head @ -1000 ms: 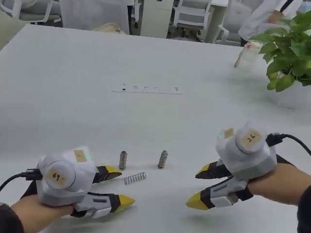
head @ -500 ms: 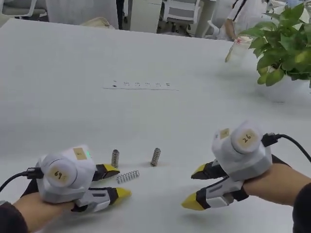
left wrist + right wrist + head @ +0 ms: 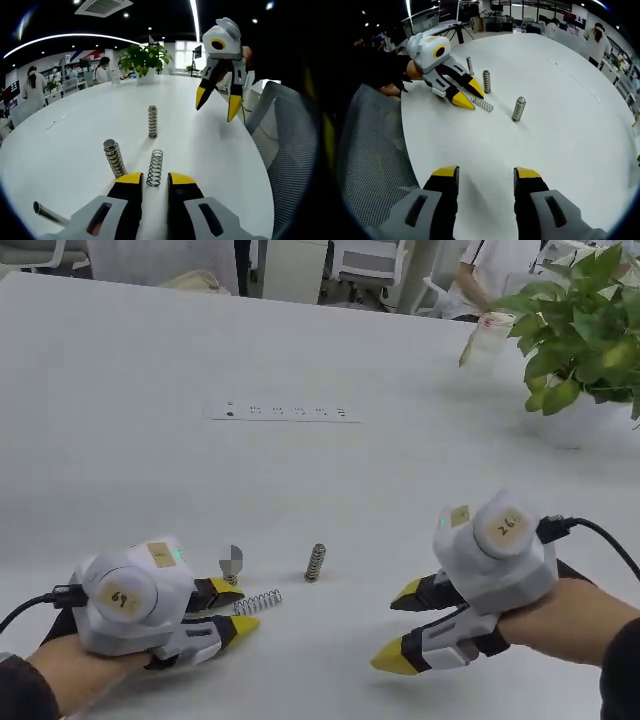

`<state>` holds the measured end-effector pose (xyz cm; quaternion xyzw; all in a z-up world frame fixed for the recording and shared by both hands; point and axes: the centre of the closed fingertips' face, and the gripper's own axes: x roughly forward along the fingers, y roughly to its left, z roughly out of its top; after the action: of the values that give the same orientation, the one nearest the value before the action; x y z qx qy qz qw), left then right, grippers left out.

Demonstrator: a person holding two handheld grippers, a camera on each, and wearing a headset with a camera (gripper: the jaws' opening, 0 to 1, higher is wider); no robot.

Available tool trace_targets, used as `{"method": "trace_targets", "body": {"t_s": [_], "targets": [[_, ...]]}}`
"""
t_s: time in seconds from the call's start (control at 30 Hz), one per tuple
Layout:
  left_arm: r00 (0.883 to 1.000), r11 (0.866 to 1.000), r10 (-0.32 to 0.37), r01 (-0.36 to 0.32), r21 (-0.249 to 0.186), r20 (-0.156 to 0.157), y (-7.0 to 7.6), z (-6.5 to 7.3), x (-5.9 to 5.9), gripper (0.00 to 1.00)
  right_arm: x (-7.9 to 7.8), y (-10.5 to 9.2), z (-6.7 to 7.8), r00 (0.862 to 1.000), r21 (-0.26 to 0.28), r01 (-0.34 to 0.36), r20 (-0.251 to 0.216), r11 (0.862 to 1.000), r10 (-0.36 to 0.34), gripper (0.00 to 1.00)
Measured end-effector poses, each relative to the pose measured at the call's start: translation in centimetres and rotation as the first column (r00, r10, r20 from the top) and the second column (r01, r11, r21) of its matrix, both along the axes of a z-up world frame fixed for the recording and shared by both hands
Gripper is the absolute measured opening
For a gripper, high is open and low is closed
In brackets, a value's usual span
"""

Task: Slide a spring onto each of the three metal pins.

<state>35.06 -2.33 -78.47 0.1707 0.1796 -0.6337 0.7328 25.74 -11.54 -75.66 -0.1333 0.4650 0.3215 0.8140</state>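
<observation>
Flat on the desk [image 3: 300,490], on its side, lies the loose spring [image 3: 257,601], its near end reaching in between the yellow tips of the left hand-held gripper [image 3: 156,177]. Those jaws stand a little apart, straddling the coil rather than pinching it. No squeeze of the wire shows, so I judge the grasp not yet made. This gripper is laid low and lined up along the spring's length. That suits taking it by one end and leaving most of the coil free to go over a pin.

Just beside the spring, to its left in the left gripper view, stands the near sprung pin [image 3: 114,157], leaning a little, its flat metal head showing above the coils. Farther out stands the far sprung pin [image 3: 316,562], upright. The bare pin [image 3: 469,65] appears to stand behind the left gripper as the right gripper view has it, close by the person's hand. The carry should therefore be short, though the spring must first be turned upright. By this count two of the three are done and the last is in hand.

On the other side, well apart from the springs, the right hand-held gripper [image 3: 395,625] hovers with its jaws wide open and empty, pointed toward the work. It seems held ready to steady the pin should it tip. At the desk's far corner a potted plant [image 3: 580,330] stands clear of everything.
</observation>
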Motion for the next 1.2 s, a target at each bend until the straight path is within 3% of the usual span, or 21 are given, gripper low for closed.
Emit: {"method": "trace_targets", "body": {"t_s": [0.3,0.53,0.67,0.87,1.2], "targets": [[1.0,1.0,0.002,-0.001,-0.006,0.01,-0.1,0.0,-0.1,0.03,0.0,0.0,0.0,1.0,-0.002,-0.007,-0.004,1.0,0.007,0.42],[1.0,1.0,-0.004,0.005,-0.004,0.021,0.1,0.1,-0.3,0.03,0.2,0.4,0.2,1.0,-0.002,-0.022,0.002,1.0,0.022,0.41],[1.0,1.0,0.0,0.0,0.001,0.012,0.4,0.0,-0.4,0.03,0.4,0.7,0.4,0.999,0.001,-0.031,0.008,1.0,0.031,0.41],[1.0,1.0,-0.011,0.011,0.01,0.014,1.2,0.2,-1.1,0.03,0.8,1.7,0.8,0.998,0.021,-0.051,0.023,0.998,0.051,0.4],[0.999,0.999,-0.032,0.032,0.0,0.031,2.5,1.9,-3.0,0.03,1.4,3.8,1.5,0.992,0.04,-0.122,0.046,0.992,0.12,0.39]]}}
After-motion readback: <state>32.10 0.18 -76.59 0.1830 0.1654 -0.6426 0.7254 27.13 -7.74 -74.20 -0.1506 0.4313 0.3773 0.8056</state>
